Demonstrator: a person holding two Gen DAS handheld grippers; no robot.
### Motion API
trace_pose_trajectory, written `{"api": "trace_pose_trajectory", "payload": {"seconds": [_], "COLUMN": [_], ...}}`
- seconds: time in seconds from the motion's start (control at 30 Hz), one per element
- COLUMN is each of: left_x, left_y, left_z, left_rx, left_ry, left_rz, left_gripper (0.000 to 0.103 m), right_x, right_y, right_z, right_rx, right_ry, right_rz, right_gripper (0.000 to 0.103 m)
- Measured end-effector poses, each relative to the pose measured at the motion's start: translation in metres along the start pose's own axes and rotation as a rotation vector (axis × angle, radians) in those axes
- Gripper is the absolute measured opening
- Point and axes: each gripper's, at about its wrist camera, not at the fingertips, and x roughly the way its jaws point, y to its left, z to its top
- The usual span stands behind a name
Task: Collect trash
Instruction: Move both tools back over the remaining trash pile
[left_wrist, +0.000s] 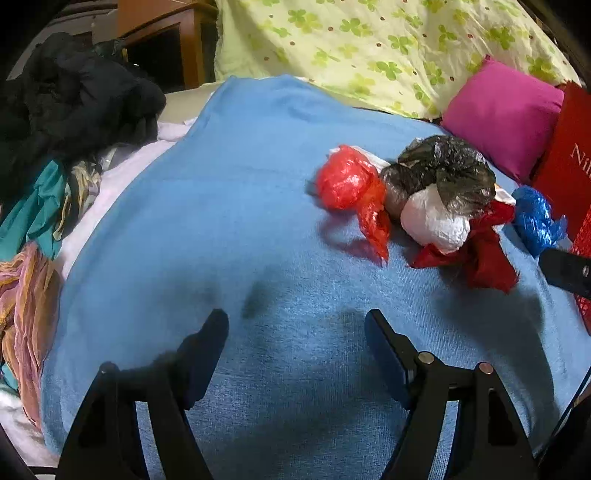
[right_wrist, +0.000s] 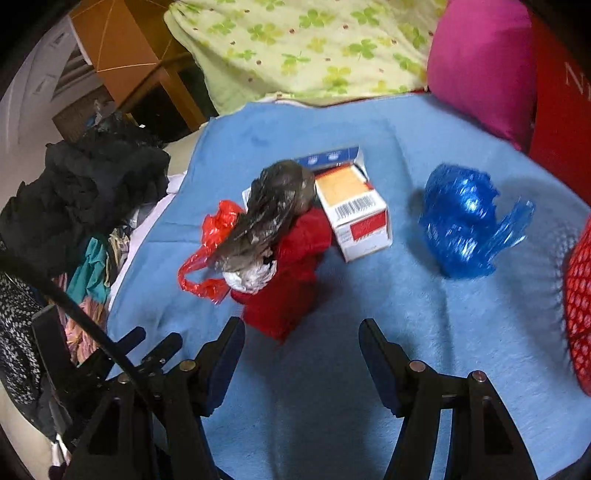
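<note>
- Right wrist view: the right gripper (right_wrist: 301, 338) hovers with jaws wide and empty over the blue blanket (right_wrist: 314, 398); a red mesh basket (right_wrist: 578, 306) curves in at 3 o'clock, its contents hidden.
- A blue plastic bag (right_wrist: 465, 221) lies alone at 1 o'clock, near the basket.
- At 11 o'clock a dark grey bag (right_wrist: 273, 206), orange-red bag (right_wrist: 214, 236), red crumpled bag (right_wrist: 291, 266) and white wad (right_wrist: 251, 277) touch in a heap against a cardboard box (right_wrist: 354, 210).
- Left wrist view: the left gripper (left_wrist: 295, 325) is spread wide, holding nothing, above bare blanket; the heap sits at 1 o'clock.
- A pink cushion (left_wrist: 506, 114) and clover-print quilt (left_wrist: 369, 44) border the far edge; a dark clothes pile (left_wrist: 74, 96) crowds 10 o'clock.
</note>
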Motion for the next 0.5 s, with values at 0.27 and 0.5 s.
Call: {"api": "trace_pose_trajectory", "payload": {"seconds": [0.27, 0.5], "left_x": [-0.002, -0.006], "left_y": [-0.010, -0.002], "left_z": [-0.001, 0.007], "left_rx": [0.032, -0.020], "left_ry": [-0.009, -0.025], "left_rz": [-0.015, -0.055], "left_gripper": [0.077, 0.077], "right_x": [-0.008, 0.007], "right_y": [-0.015, -0.012], "right_z": [0.007, 0.017], "right_rx": [0.072, 0.105], "right_ry": [-0.034, -0.051], "right_rz": [0.039, 0.015], "right_gripper": [0.068, 0.067]}}
